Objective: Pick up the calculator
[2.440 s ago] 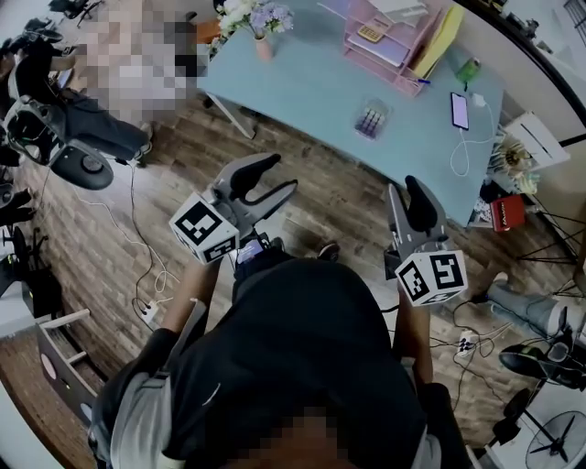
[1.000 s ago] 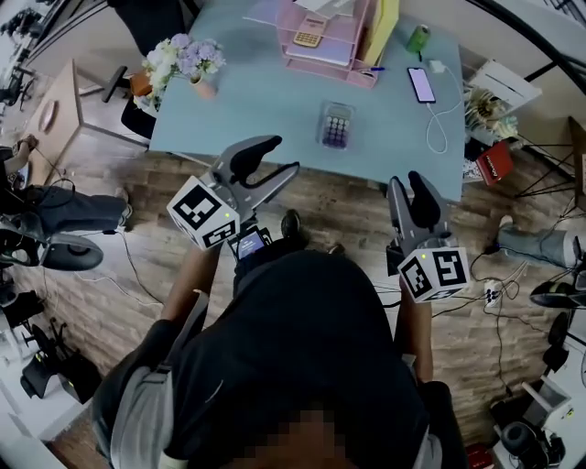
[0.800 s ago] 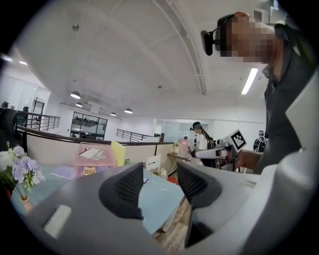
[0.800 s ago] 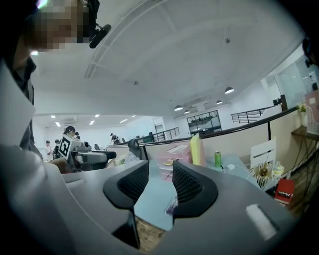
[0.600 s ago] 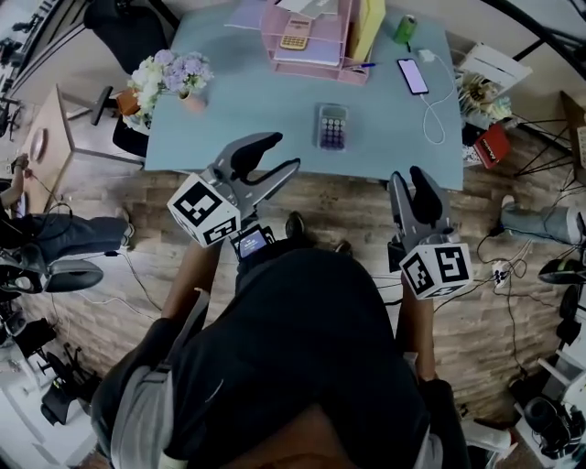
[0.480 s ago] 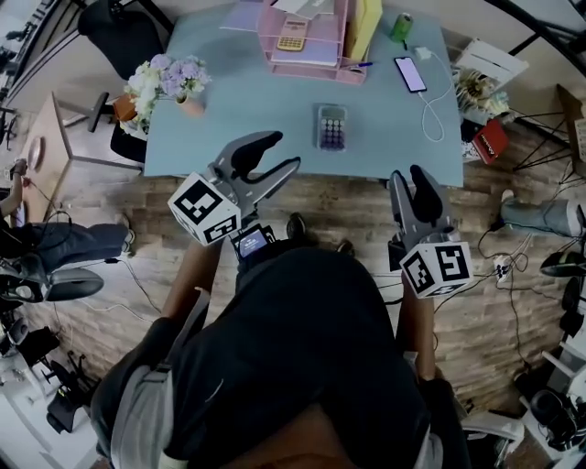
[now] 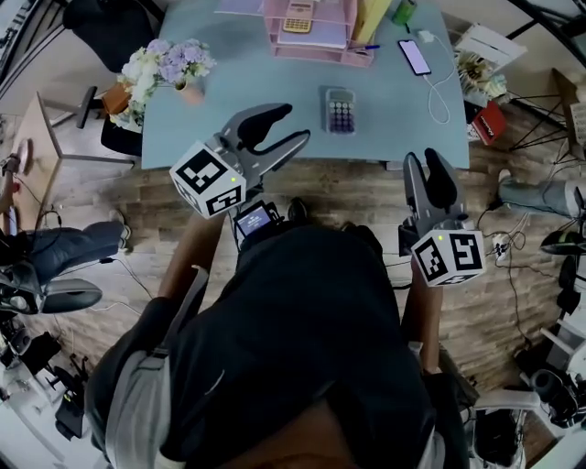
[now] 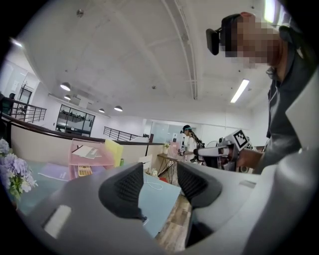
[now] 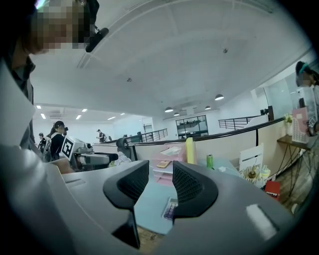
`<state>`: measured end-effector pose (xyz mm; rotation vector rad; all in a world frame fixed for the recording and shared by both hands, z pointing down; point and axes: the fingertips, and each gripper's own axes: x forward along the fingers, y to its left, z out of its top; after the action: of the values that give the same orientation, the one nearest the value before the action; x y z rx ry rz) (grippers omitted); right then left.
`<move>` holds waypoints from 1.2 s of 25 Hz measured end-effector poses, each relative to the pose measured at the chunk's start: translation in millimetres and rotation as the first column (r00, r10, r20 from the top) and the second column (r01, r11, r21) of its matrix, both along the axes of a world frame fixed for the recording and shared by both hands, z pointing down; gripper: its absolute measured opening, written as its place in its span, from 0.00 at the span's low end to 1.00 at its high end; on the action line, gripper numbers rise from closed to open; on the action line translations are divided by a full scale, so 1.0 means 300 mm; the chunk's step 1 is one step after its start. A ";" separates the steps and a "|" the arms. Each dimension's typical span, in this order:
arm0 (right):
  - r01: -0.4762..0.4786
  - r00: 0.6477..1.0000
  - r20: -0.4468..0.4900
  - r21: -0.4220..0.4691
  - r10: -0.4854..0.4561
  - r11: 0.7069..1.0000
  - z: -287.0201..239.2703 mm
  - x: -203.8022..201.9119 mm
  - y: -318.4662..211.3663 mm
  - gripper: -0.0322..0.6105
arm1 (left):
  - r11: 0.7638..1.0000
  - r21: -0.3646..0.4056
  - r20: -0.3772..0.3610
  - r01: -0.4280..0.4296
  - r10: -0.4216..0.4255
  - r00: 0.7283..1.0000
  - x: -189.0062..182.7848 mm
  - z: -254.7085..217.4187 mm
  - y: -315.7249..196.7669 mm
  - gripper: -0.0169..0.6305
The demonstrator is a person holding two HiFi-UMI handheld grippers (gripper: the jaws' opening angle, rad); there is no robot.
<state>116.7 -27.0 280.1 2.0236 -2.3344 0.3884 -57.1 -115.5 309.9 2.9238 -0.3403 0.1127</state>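
Squaring up to the calculator
The table (image 7: pixel 265 78) has swung square ahead; the calculator (image 7: pixel 340 110) lies near its front edge, with left hand-held gripper (image 7: pixel 295 125) and right hand-held gripper (image 7: pixel 422 165) short of it, jaws apart, empty.

Wood-plank floor (image 7: pixel 366 197) underfoot; pale blue table (image 7: pixel 265 82) ahead, black office chair (image 7: pixel 99 20) at its left end. Overhead, white ceiling (image 8: pixel 124 50) with round lamps (image 8: pixel 65 86) (all lit).
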 end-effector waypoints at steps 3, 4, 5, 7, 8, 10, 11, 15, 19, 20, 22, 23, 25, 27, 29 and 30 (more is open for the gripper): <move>0.004 1.000 -0.025 -0.018 -0.005 1.000 -0.016 -0.033 -0.012 0.25 | 1.000 0.002 -0.017 0.004 -0.004 1.000 -0.023 0.004 -0.026 0.38; 0.006 0.999 -0.031 -0.022 -0.006 1.000 -0.018 -0.040 -0.014 0.25 | 1.000 0.001 -0.022 0.007 -0.007 1.000 -0.029 0.009 -0.033 0.38; 0.005 0.999 -0.037 -0.026 -0.006 1.000 -0.018 -0.044 -0.015 0.25 | 1.000 -0.003 -0.028 0.012 -0.012 1.000 -0.034 0.015 -0.039 0.38; 0.006 0.999 -0.045 -0.037 -0.008 0.999 -0.013 -0.048 -0.027 0.25 | 1.000 -0.010 -0.040 0.027 -0.027 0.999 -0.043 0.025 -0.058 0.38; 0.012 0.999 -0.047 -0.042 -0.014 0.999 -0.008 -0.050 -0.038 0.25 | 0.999 -0.014 -0.044 0.037 -0.038 0.998 -0.049 0.031 -0.068 0.38; 0.035 0.998 -0.047 -0.045 -0.037 0.998 0.004 -0.055 -0.061 0.25 | 0.998 -0.024 -0.049 0.060 -0.062 0.997 -0.061 0.039 -0.080 0.38; 0.048 0.998 -0.045 -0.043 -0.050 0.998 0.008 -0.055 -0.073 0.25 | 0.997 -0.028 -0.050 0.072 -0.073 0.996 -0.067 0.042 -0.082 0.38; 0.101 0.994 -0.031 -0.026 -0.102 0.995 0.009 -0.057 -0.136 0.25 | 0.992 -0.027 -0.040 0.127 -0.128 0.991 -0.087 0.052 -0.100 0.38; 0.169 0.985 -0.017 -0.025 -0.169 0.985 0.015 -0.071 -0.201 0.25 | 0.981 -0.031 -0.032 0.193 -0.194 0.981 -0.100 0.049 -0.124 0.38; 0.183 0.983 -0.012 -0.024 -0.184 0.983 0.017 -0.070 -0.218 0.25 | 0.978 -0.034 -0.031 0.206 -0.207 0.978 -0.100 0.048 -0.128 0.38; 0.213 0.977 0.001 -0.013 -0.213 0.977 0.023 -0.066 -0.252 0.25 | 0.973 -0.037 -0.022 0.227 -0.227 0.974 -0.095 0.048 -0.137 0.38; 0.228 0.974 0.006 -0.011 -0.228 0.974 0.026 -0.065 -0.268 0.25 | 0.971 -0.036 -0.017 0.235 -0.236 0.972 -0.091 0.049 -0.142 0.38; 0.251 0.968 0.012 -0.011 -0.251 0.968 0.035 -0.059 -0.296 0.25 | 0.967 -0.038 -0.009 0.252 -0.253 0.968 -0.083 0.052 -0.152 0.38; 0.269 0.963 0.018 -0.013 -0.269 0.963 0.046 -0.046 -0.322 0.25 | 0.962 -0.045 -0.003 0.269 -0.270 0.963 -0.074 0.060 -0.162 0.38; 0.283 0.959 0.023 -0.019 -0.283 0.959 0.059 -0.030 -0.347 0.25 | 0.958 -0.053 0.007 0.282 -0.282 0.959 -0.060 0.071 -0.172 0.38; 0.290 0.957 0.026 -0.022 -0.289 0.957 0.068 -0.020 -0.358 0.25 | 0.956 -0.057 0.013 0.286 -0.286 0.958 -0.050 0.078 -0.177 0.38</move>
<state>110.6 -134.3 300.6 1.6365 -2.5711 0.4258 -72.1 -168.5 333.4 2.7810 -0.7428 0.0848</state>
